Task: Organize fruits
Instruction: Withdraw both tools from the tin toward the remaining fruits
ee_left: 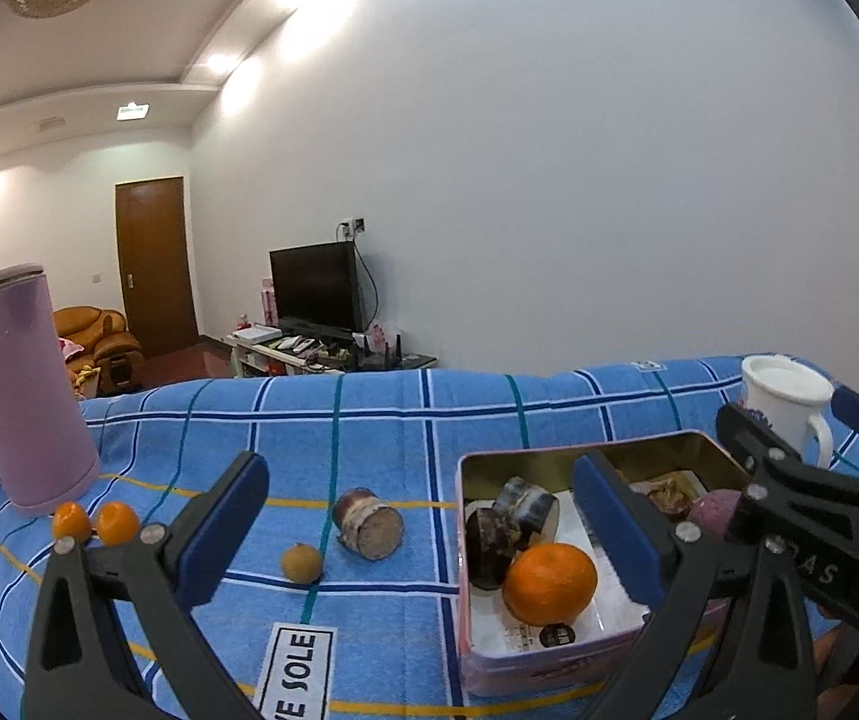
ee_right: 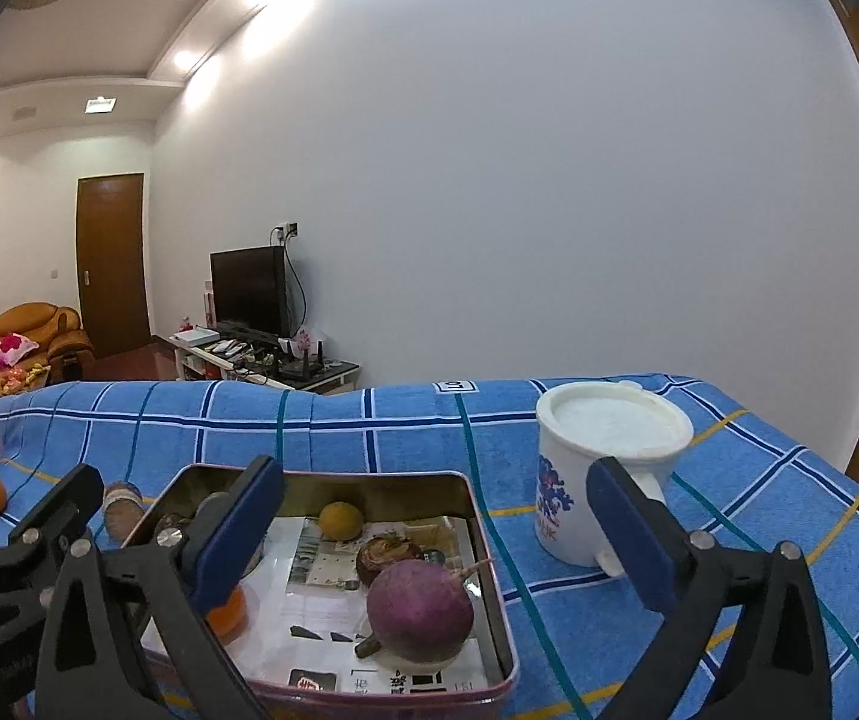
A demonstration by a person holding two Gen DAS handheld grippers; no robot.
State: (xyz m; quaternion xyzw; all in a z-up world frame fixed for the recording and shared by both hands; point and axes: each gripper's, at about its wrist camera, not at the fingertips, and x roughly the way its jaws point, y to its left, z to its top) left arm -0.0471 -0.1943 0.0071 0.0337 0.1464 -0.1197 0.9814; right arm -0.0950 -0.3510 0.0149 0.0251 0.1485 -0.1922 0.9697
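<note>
An open tin box (ee_left: 549, 450) (ee_right: 321, 474) sits on the blue checked cloth. It holds an orange (ee_left: 549, 585), dark cane pieces (ee_left: 507, 522), a purple round root (ee_right: 420, 612), a yellowish fruit (ee_right: 341, 520) and a brown bulb (ee_right: 387, 558). On the cloth to its left lie a cane piece (ee_left: 369, 525), a small yellow fruit (ee_left: 302, 563) and two small oranges (ee_left: 93, 522). My left gripper (ee_left: 420, 534) stands open above the cloth, holding nothing. My right gripper (ee_right: 435, 534) is open over the tin and empty.
A tall lilac flask (ee_left: 27, 390) stands at the far left by the small oranges. A lidded white mug (ee_right: 603, 462) stands just right of the tin. The cloth's far edge drops off toward a TV stand and a white wall.
</note>
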